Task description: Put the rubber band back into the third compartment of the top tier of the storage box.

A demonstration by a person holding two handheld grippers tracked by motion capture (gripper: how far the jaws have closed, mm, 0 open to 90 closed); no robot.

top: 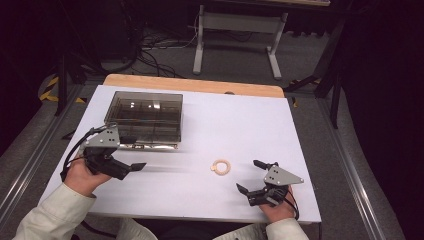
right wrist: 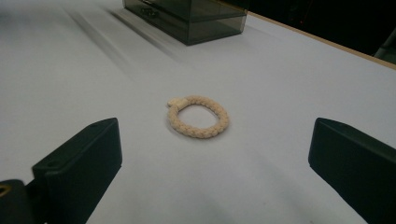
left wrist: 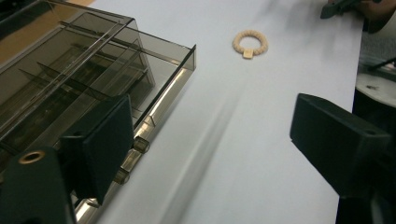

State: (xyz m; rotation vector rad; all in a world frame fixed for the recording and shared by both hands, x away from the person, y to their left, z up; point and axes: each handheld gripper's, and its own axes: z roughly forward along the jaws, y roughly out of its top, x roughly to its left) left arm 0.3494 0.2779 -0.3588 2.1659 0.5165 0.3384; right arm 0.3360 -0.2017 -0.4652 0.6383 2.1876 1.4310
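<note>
Beaded cream bracelet lying flat on white worktop, near the front edge and well apart from everything else. Squared up in the right gripper view between the right gripper fingers, spread wide and holding nothing, apparently lined up for a pickup. Farther left, smoky transparent compartment box with its lid down, sitting toward the back left of the worktop. Just beside its front edge, left gripper, fingers likewise released and empty, one finger close against the hinged side of the box, perhaps placed to steady or open it. Beyond the worktop, cables on grey floor and white frame legs.
</note>
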